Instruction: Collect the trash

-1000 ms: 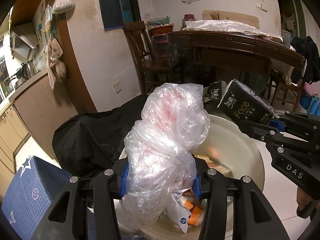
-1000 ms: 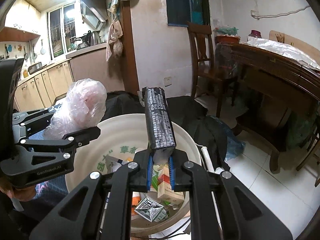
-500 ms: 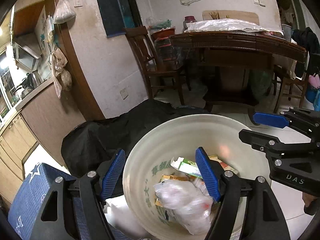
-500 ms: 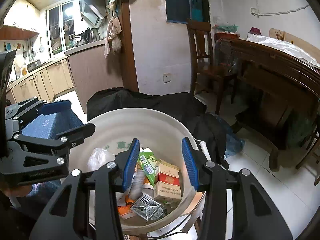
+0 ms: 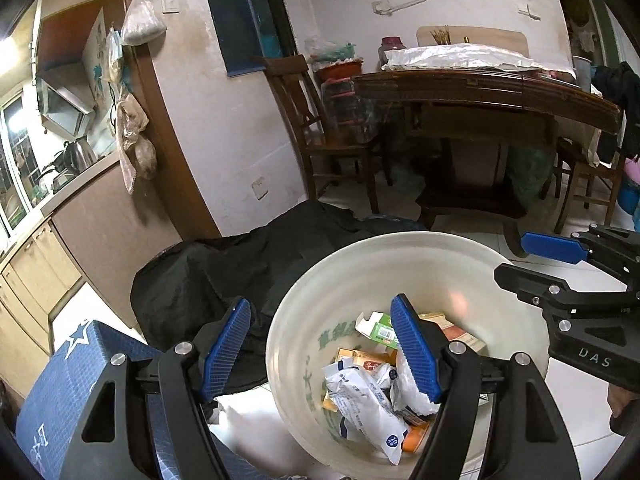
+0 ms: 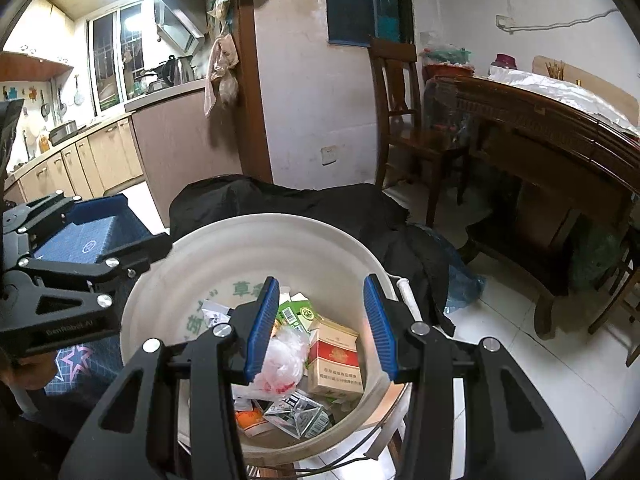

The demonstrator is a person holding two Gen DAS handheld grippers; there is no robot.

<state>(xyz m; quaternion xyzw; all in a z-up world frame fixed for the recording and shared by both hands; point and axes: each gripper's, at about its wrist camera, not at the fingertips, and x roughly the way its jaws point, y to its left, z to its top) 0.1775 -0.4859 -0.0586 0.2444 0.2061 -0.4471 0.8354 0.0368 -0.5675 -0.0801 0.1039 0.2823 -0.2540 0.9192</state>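
Observation:
A white plastic bucket (image 5: 432, 256) (image 6: 256, 236) stands on the floor and holds trash. Inside lie a crumpled clear plastic bag (image 6: 282, 356), a red and white cigarette carton (image 6: 336, 364), a green and white box (image 6: 298, 314), a white wrapper (image 5: 360, 396) and a dark foil pack (image 6: 298, 416). My left gripper (image 5: 320, 344) is open and empty over the bucket's left rim. My right gripper (image 6: 322, 320) is open and empty above the bucket's middle. Each gripper also shows at the edge of the other's view.
A black cloth or bag (image 5: 248, 264) lies on the floor behind the bucket. A blue patterned box (image 5: 76, 376) sits to the left. A wooden chair (image 5: 320, 128) and a dark wooden table (image 5: 480, 92) stand behind. White tile floor (image 6: 540, 360) lies to the right.
Both grippers opened. The clear plastic bag fell from the left one and the dark pack from the right one into the bucket. Both grippers now hang empty over it.

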